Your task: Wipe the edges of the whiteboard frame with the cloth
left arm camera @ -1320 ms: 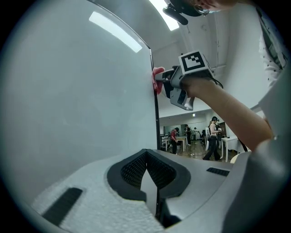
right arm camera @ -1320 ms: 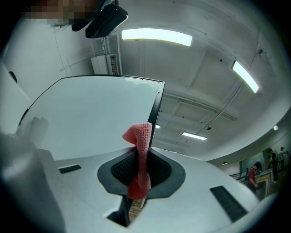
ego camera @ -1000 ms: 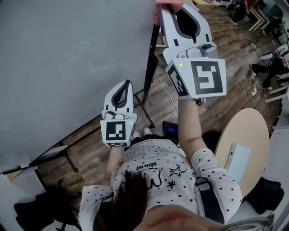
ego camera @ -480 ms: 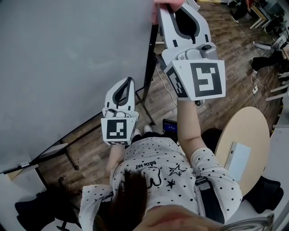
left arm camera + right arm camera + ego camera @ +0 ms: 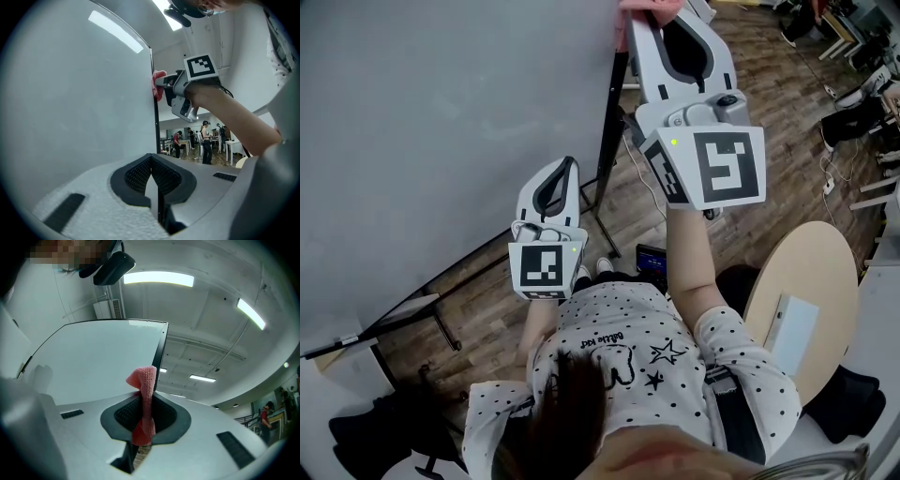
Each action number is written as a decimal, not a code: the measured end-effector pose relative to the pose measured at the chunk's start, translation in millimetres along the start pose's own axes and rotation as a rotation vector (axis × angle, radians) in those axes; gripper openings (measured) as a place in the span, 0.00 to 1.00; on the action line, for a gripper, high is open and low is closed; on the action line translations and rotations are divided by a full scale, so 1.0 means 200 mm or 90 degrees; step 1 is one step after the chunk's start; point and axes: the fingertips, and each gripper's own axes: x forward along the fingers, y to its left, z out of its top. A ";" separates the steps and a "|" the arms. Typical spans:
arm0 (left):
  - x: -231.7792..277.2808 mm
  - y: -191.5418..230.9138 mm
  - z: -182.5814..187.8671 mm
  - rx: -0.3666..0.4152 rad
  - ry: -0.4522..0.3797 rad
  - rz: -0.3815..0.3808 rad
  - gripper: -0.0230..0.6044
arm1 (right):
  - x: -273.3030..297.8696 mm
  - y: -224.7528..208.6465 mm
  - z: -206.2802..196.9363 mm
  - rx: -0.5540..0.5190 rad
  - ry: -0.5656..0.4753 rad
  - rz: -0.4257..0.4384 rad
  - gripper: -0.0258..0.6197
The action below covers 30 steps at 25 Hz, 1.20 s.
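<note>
The whiteboard (image 5: 441,122) fills the left of the head view, and its black frame edge (image 5: 610,141) runs down its right side. My right gripper (image 5: 639,11) is shut on a pink cloth (image 5: 144,399), held high against that edge; the cloth (image 5: 158,84) also shows pressed on the frame (image 5: 153,101) in the left gripper view. My left gripper (image 5: 567,169) is shut and holds nothing, lower down, close beside the frame edge. In the right gripper view the frame edge (image 5: 160,352) runs up past the cloth to the board's top corner.
The board's black stand legs (image 5: 441,323) spread over the wooden floor (image 5: 769,141). A round wooden table (image 5: 802,300) with a white box sits at right. A small dark device (image 5: 652,261) lies on the floor. People and desks (image 5: 206,143) stand far behind.
The left gripper has drifted slightly down. The right gripper with the cloth stays almost still at the frame edge.
</note>
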 end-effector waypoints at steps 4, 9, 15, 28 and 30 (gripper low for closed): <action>0.00 -0.01 0.00 -0.002 0.000 0.000 0.06 | -0.01 0.00 -0.01 0.003 0.000 -0.002 0.09; 0.00 0.00 0.00 -0.001 -0.001 0.002 0.06 | -0.02 0.00 -0.03 0.005 0.003 -0.004 0.09; -0.01 0.01 -0.01 -0.005 -0.001 0.003 0.06 | -0.02 0.00 -0.05 0.004 0.006 -0.008 0.09; 0.00 0.01 -0.01 -0.008 -0.002 -0.003 0.06 | -0.03 0.01 -0.07 0.006 0.005 -0.016 0.09; 0.00 0.01 -0.01 -0.008 -0.001 -0.005 0.06 | -0.03 0.01 -0.07 0.006 0.006 -0.016 0.09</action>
